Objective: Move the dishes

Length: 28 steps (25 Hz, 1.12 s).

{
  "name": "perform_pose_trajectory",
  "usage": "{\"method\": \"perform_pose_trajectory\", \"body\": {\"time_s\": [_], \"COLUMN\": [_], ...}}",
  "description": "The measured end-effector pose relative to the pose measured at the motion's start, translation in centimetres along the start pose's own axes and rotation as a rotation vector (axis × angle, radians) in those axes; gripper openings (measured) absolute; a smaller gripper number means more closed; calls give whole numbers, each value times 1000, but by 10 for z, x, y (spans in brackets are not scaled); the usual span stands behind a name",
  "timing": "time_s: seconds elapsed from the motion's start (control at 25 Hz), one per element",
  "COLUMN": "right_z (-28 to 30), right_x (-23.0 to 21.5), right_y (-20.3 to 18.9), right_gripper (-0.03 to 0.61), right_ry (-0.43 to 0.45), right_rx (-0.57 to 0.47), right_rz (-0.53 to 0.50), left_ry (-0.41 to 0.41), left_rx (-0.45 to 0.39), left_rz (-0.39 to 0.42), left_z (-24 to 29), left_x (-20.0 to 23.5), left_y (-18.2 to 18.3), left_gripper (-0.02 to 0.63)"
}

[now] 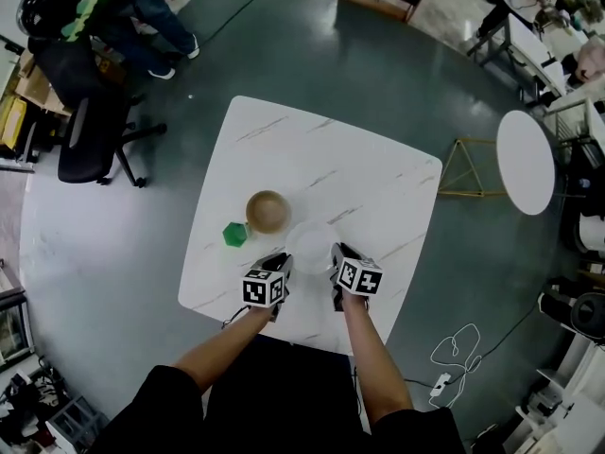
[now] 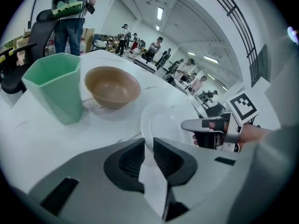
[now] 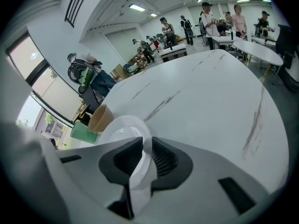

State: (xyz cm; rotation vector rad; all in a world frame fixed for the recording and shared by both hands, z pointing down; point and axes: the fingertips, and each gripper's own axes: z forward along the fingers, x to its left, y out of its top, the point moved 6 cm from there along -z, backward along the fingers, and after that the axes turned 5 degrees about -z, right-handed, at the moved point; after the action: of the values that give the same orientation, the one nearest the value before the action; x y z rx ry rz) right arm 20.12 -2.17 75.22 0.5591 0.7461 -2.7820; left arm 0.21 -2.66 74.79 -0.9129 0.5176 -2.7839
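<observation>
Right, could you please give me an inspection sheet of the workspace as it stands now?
Surface: white marbled table, level.
Job's things: white plate near the front edge; brown bowl behind it to the left, upright; green cup upright beside the bowl.
Clutter: nothing seen on the table.
Grippers: left tool shut on the plate's left rim; right tool shut on its right rim.
Cables: white cable lying loose on the floor at the right.
Surroundings: black office chair at the left, small round table at the right, people standing in the background.
</observation>
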Motion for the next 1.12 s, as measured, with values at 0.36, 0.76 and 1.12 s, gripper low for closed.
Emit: {"method": "perform_pose_trajectory", "body": {"time_s": [0.36, 0.76, 1.12], "right_z": [11, 38, 40], "right_x": [64, 104, 105], "right_y": [-38, -54, -61], "right_gripper": [75, 78, 78], "right_ry": [16, -19, -51], "right_rx": [33, 51, 5], "right_rz": [-41, -54, -38], "left_ry": [22, 0, -79], "left_rx": [6, 21, 84], "left_rz": [-31, 58, 100], "left_z": [-51, -70, -63], "left_x": [50, 94, 107], "left_y": [-27, -30, -32], "left_gripper": [69, 70, 71]}}
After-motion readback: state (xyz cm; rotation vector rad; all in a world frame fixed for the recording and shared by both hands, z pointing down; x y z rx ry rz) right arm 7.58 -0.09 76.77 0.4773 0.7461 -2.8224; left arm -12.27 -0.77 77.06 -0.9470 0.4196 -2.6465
